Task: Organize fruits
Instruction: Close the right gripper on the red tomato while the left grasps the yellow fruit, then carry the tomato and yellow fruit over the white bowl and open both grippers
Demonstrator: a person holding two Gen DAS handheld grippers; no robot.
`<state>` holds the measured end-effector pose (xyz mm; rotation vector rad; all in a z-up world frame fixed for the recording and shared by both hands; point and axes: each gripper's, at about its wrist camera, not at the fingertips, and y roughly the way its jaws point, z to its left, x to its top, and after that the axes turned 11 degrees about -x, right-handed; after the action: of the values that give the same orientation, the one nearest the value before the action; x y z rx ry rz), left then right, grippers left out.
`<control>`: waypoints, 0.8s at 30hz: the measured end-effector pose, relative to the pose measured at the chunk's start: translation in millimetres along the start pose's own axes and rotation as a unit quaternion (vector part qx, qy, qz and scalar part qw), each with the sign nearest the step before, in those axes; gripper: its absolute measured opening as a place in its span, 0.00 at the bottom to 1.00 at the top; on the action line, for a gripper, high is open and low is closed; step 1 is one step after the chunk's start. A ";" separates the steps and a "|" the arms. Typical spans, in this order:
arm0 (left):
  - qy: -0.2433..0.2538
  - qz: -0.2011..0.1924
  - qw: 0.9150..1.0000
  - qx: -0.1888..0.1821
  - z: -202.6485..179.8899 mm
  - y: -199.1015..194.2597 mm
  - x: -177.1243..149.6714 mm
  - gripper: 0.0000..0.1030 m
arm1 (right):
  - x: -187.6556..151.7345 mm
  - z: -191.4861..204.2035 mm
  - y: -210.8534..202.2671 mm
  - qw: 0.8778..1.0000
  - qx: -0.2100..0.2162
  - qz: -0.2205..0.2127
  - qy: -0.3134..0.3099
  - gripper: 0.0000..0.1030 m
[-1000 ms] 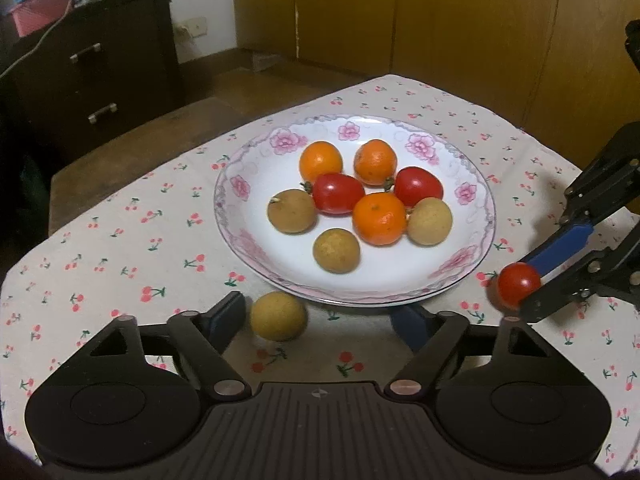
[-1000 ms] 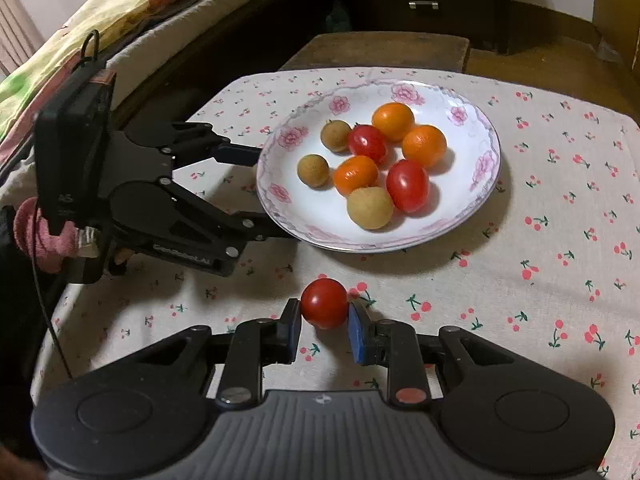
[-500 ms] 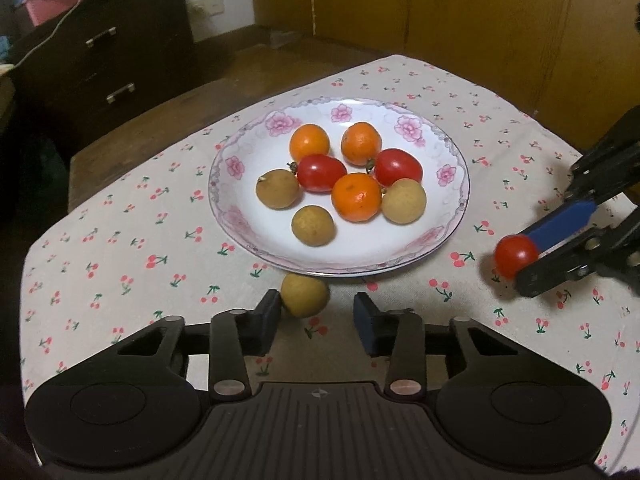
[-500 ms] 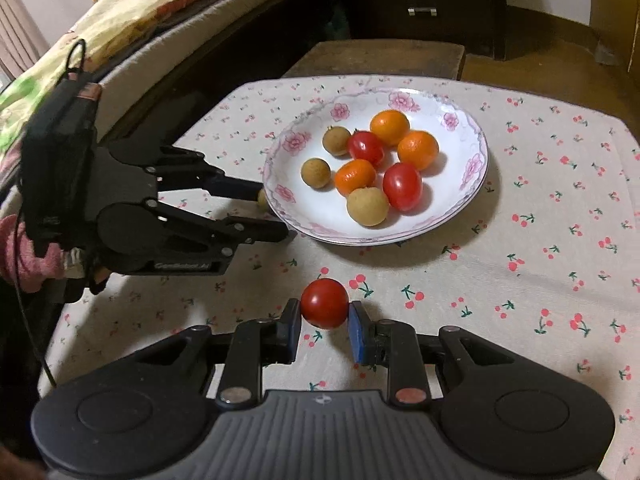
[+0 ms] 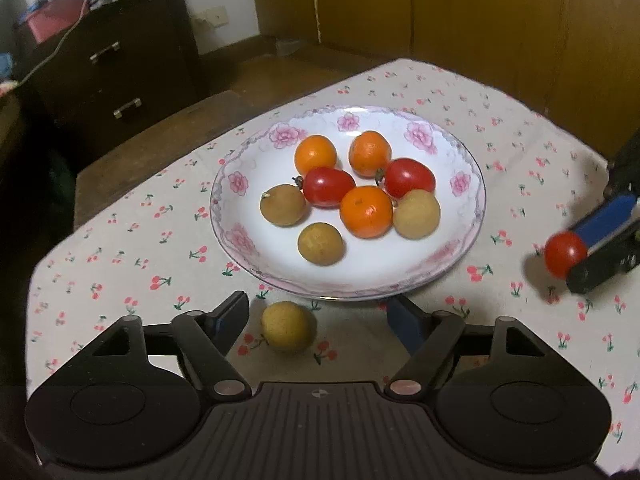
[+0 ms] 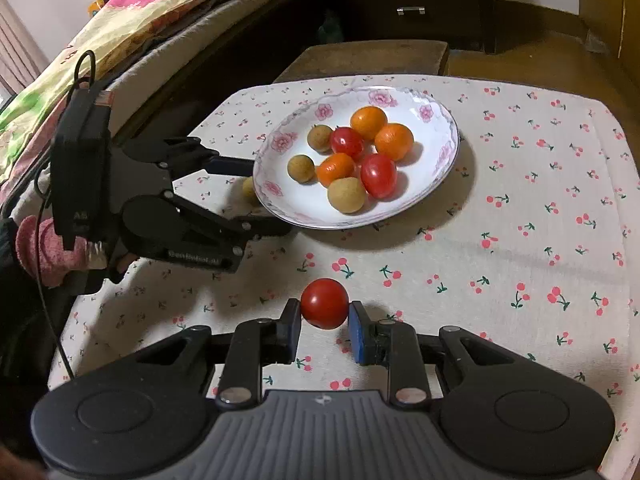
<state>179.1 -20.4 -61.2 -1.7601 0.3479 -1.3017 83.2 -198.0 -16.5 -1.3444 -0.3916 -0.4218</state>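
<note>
Most of the fruit sits in the plate (image 5: 468,236) already. I count three oranges (image 5: 366,211), two tomatoes and three brown fruits in it. I think two pieces are left to go in, so the job looks almost done.

One is a brown fruit (image 5: 286,331) that lies on the desk (image 5: 120,264), just beside the near rim of the plate. My left hand-held gripper (image 5: 316,316) has its two fingers wide apart, one on each side of that fruit. The fruit is closer to the left finger, and I see no finger touching it. So this hand-held gripper holds nothing yet.

The other piece is a red tomato (image 6: 324,303). My right hand-held gripper (image 6: 324,322) has its fingers close together and pressed on the tomato from both sides. In the left view a shadow lies on the cloth next to the tomato, so I judge it is lifted a little off the desk, but I cannot be sure. It is off to the right of the plate, well apart from the rim.

What is left, I think, is to close on the brown fruit and to carry both pieces into the plate.
</note>
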 end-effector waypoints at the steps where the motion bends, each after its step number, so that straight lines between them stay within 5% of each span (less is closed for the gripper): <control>1: -0.008 -0.003 1.000 -0.006 1.9 -0.6 -0.5 0.71 | 0.3 -0.4 1.8 1.000 0.000 0.001 0.001 0.26; 13: -0.089 0.012 0.996 0.018 -3.7 -23.1 -12.5 0.34 | 4.9 7.7 1.9 1.000 -0.002 -0.009 -0.009 0.26; 19: -0.099 0.017 0.994 0.033 -11.1 -18.3 -6.7 0.34 | 6.7 11.6 -3.9 1.000 -0.001 -0.018 -0.014 0.26; 21: -0.107 0.014 0.994 0.026 -11.3 -18.0 -6.5 0.44 | 6.2 10.2 -4.4 1.000 -0.001 -0.018 -0.011 0.26; 23: -0.100 0.010 0.994 0.032 -13.3 -18.3 -7.2 0.65 | 5.2 7.9 -4.7 1.000 0.000 -0.017 -0.009 0.26; 24: -0.092 0.010 0.995 0.036 -15.0 -17.3 -7.1 0.66 | 4.6 6.9 -5.2 1.000 -0.001 -0.017 -0.008 0.26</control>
<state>158.5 -13.3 -51.4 -1.7951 0.2105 -1.1141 84.3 -192.5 -8.6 -1.3445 -0.4279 -0.4392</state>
